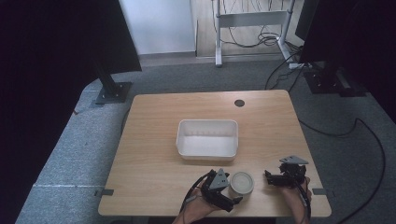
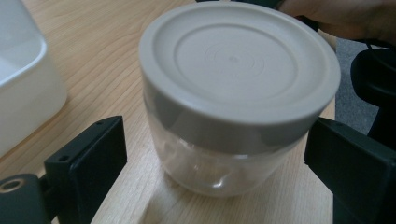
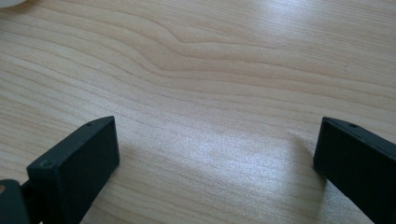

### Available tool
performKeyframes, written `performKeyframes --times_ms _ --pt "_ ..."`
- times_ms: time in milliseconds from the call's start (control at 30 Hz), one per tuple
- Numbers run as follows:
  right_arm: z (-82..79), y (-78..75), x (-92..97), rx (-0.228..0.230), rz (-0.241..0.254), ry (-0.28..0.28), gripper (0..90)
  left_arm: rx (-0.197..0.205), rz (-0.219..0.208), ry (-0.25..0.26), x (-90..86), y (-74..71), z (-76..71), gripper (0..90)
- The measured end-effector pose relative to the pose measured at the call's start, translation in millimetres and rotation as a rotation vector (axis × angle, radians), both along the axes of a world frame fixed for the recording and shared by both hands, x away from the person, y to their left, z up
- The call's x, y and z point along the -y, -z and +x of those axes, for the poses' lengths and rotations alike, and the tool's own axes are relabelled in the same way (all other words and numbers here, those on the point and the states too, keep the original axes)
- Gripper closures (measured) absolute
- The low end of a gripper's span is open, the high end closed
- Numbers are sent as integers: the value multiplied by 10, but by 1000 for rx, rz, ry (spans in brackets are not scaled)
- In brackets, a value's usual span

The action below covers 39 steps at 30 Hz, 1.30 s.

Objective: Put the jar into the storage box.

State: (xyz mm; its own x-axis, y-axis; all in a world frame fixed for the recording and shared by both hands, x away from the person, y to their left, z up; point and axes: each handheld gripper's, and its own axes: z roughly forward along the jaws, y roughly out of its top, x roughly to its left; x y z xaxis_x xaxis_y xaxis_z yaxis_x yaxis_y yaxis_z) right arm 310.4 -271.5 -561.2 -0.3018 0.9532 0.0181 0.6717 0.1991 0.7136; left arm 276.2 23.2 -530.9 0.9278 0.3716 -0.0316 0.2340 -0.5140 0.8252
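A light wooden table (image 1: 154,154) stands on grey carpet (image 1: 70,140); at twelve o'clock, a white metal frame (image 1: 252,18) (cables (image 1: 254,42) tangled beneath); dark stands flank ten and two.

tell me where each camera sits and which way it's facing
High view: above the person's side, looking forward and down on the table; shows both hands, the left gripper, the right gripper, the jar and the white tub.
Left gripper view: rides the left gripper, looking along its open fingers at the jar between them.
Right gripper view: rides the right gripper, looking down at bare tabletop between its open fingers.
Shared: high and left gripper views both show the jar.
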Motion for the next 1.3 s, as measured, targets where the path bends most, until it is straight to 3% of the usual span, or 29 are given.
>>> performKeyframes --times_ms 333,800,1033,1300 --pt "1 0 1 0 0 -1 0 -16 8 15 164 53 25 58" --pt "1 0 1 0 0 -2 0 -11 54 -20 352 154 68 78" --pt "1 0 2 0 -1 -2 0 11 67 -31 356 141 46 101" --pt "1 0 1 0 0 -2 0 9 75 -47 323 112 43 103"
